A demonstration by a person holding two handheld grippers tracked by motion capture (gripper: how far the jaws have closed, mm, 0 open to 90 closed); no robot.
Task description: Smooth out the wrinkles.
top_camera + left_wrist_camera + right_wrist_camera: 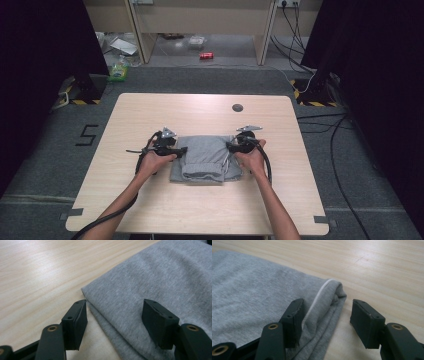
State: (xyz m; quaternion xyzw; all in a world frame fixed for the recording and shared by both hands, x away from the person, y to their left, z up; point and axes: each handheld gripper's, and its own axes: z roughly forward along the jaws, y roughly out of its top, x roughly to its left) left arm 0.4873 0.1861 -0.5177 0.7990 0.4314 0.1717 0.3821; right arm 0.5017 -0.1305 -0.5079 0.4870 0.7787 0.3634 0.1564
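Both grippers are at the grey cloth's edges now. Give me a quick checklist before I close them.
1. Left gripper open: ok.
2. Right gripper open: ok.
3. Folded grey cloth edge between the left jaws: ok, its layered edge lies in the gap.
4. Cloth edge between the right jaws: ok, white-seamed fold inside.
5. All layers caught: cannot tell.
6. Cloth lying flat on table: ok.
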